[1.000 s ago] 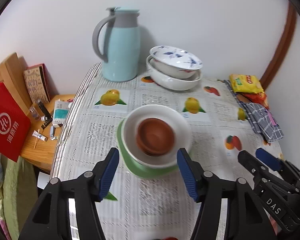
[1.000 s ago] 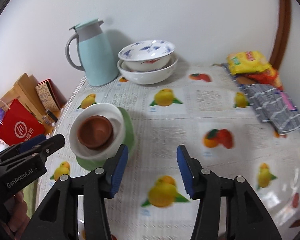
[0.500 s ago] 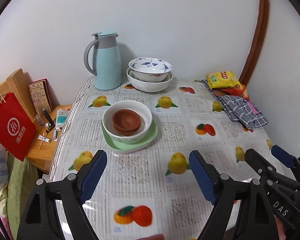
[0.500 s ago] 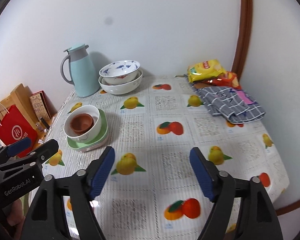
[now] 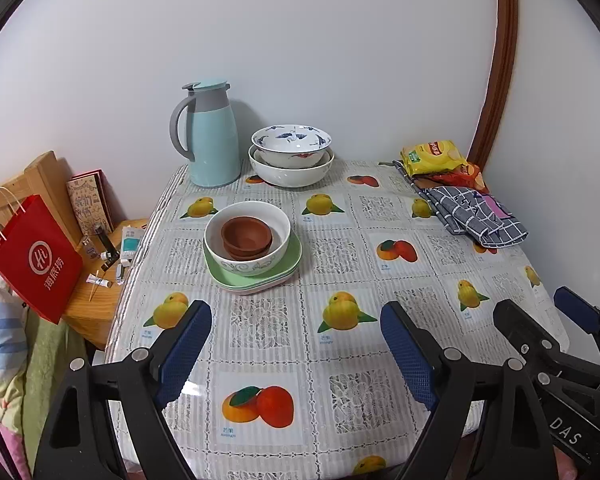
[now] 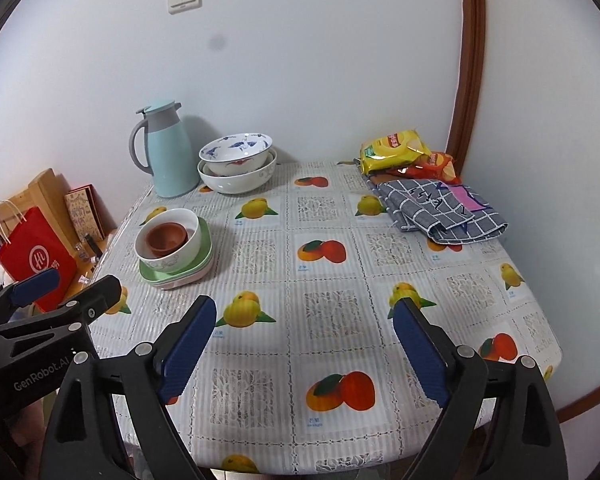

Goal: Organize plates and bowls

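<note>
Bowls (image 5: 247, 240) are shown nested on green plates (image 5: 256, 276) at the desk's (image 5: 340, 360) left side; both claws, left (image 5: 296, 354) and right (image 6: 304, 354), stand wide and empty, the right one's jaws opening. An off-centre regrasp could topple the stack.

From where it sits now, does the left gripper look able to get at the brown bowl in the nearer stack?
Probably yes. The left gripper is open and holds nothing, and only bare tablecloth lies between it and the brown bowl, which sits exposed on top, nested in the white bowl.
</note>
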Motion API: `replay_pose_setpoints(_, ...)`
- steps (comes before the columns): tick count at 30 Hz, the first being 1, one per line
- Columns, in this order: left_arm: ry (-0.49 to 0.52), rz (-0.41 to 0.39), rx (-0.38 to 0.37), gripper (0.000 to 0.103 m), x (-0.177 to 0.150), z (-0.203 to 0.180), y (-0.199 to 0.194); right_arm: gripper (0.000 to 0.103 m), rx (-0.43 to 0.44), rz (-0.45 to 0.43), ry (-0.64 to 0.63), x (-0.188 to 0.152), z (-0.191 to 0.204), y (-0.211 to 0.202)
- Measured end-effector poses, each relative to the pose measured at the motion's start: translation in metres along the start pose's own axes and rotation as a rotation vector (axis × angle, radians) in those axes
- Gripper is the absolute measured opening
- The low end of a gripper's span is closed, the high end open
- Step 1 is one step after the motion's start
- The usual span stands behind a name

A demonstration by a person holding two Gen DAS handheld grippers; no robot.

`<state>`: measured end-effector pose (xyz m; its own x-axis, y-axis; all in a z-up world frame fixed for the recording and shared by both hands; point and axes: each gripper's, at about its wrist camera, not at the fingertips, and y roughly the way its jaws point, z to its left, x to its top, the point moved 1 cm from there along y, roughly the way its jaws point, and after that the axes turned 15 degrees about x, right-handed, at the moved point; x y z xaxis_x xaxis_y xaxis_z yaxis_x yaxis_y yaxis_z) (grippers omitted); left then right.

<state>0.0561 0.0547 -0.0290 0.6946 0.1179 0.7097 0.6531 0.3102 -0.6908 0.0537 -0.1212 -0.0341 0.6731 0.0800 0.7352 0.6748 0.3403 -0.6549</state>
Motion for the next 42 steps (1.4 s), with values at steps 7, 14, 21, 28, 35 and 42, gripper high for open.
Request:
replay_pose_setpoints(7,-0.001,-0.001,0.007,0.086,0.000,0.000,-0.003,0.089,0.006,-0.012,-0.005,-0.001,0.002,-0.008)
replay_pose_setpoints(14,0.001,0.002,0.007,0.086,-0.002,0.001,-0.004,0.089,0.003,-0.016,-0.008,-0.001,0.002,-0.010)
replay_pose_setpoints(21,-0.002,0.004,0.006,0.086,-0.002,0.001,-0.004,0.090,0.003,-0.015,-0.012,-0.001,0.004,-0.010)
replay_pose_setpoints(28,-0.004,0.008,0.006,0.086,-0.002,0.001,-0.004,0.090,0.005,-0.016,-0.012,0.000,0.005,-0.010)
replay_pose_setpoints(35,-0.005,0.008,0.005,0.086,-0.002,0.001,-0.004,0.090,0.006,-0.019,-0.013,0.001,0.006,-0.013)
replay_pose_setpoints(42,-0.006,0.007,0.004,0.086,-0.002,0.002,-0.005,0.090,0.008,-0.022,-0.014,0.002,0.008,-0.014)
